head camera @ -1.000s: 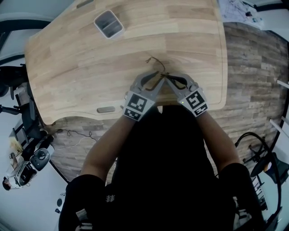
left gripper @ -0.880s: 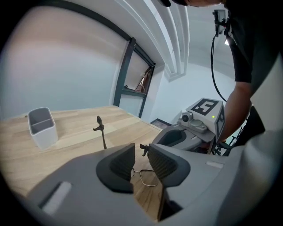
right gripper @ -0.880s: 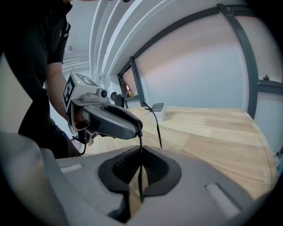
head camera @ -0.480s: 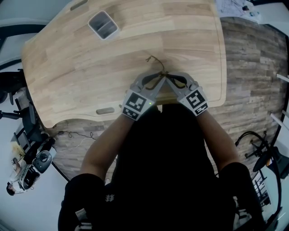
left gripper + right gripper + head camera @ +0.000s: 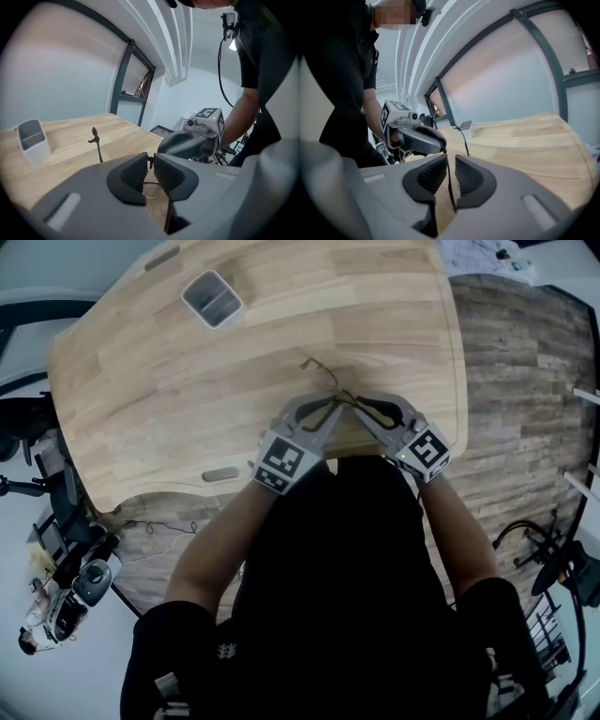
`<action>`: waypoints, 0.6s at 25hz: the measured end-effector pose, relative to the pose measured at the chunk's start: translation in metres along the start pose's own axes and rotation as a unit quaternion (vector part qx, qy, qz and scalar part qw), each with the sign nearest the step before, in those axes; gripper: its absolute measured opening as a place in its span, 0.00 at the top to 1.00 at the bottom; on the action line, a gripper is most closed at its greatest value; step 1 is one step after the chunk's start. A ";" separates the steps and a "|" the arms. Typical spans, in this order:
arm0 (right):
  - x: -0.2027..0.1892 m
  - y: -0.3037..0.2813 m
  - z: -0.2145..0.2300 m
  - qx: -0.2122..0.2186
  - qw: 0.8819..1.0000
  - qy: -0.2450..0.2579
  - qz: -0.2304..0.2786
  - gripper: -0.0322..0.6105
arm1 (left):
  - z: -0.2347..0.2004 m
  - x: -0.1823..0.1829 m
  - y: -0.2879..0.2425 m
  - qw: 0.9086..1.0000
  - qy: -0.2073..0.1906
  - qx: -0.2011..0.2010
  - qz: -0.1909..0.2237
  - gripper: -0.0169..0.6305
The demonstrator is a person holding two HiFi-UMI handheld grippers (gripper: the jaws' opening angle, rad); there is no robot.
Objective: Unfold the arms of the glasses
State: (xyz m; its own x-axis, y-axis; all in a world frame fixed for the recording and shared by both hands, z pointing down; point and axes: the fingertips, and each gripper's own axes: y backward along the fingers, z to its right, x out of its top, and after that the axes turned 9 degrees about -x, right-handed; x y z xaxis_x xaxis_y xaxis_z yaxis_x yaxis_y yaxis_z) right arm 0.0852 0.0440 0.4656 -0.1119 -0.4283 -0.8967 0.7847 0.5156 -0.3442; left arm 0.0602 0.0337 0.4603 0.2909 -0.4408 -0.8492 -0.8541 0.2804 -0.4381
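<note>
The thin wire glasses (image 5: 323, 381) are held just above the wooden table (image 5: 169, 381) near its front edge. One arm (image 5: 97, 145) sticks out toward the far side. My left gripper (image 5: 330, 409) has just been closing and is shut on the frame near the hinge (image 5: 150, 161), with a lens rim (image 5: 151, 190) showing below the pads. My right gripper (image 5: 361, 407) has just been opening. The other thin arm (image 5: 448, 180) runs through the gap between its pads, and the pads stand apart from it. The two grippers face each other tip to tip.
A grey two-compartment holder (image 5: 212, 296) stands at the far left of the table. A small grey slot (image 5: 220, 473) lies near the front edge. Papers (image 5: 487, 257) lie at the far right corner. Office chairs (image 5: 37, 456) stand left of the table.
My right gripper has shifted right and slightly away from the left one, and a gap has appeared between its pads. My left gripper has stayed in place.
</note>
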 end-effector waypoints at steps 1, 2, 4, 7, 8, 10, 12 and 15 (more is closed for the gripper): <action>0.003 0.007 0.007 -0.014 1.000 -0.006 0.007 0.88 | 0.002 0.001 0.000 1.000 -0.003 -0.001 0.000 0.90; 0.003 0.012 0.015 -0.033 0.999 -0.008 0.005 0.88 | 0.004 0.002 -0.001 1.000 -0.005 -0.002 0.001 0.90; -0.008 0.017 0.033 -0.076 0.997 0.004 -0.025 0.88 | 0.009 0.003 0.000 1.000 -0.011 -0.002 0.002 0.90; -0.027 0.019 0.057 -0.137 0.987 0.018 -0.088 0.88 | 0.018 0.006 -0.002 1.000 -0.027 -0.003 0.000 0.90; -0.030 0.020 0.061 -0.148 0.984 0.013 -0.097 0.88 | 0.022 0.007 -0.003 0.999 -0.034 -0.004 -0.001 0.91; -0.031 0.020 0.066 -0.157 0.983 0.001 -0.099 0.88 | 0.029 0.008 -0.005 0.999 -0.043 -0.007 -0.002 0.91; -0.030 0.020 0.064 -0.156 0.983 -0.003 -0.094 0.88 | 0.035 0.008 -0.006 0.999 -0.048 -0.009 -0.002 0.91; -0.029 0.019 0.060 -0.149 0.985 -0.004 -0.088 0.88 | 0.046 0.010 -0.009 0.998 -0.065 -0.012 -0.004 0.91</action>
State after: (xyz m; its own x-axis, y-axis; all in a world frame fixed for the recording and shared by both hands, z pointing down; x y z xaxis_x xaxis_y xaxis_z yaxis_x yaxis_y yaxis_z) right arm 0.1396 0.0217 0.5020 -0.2246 -0.5350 -0.8145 0.5395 0.6278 -0.5611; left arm 0.0907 0.0655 0.4422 0.3504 -0.3285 -0.8771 -0.8610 0.2555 -0.4397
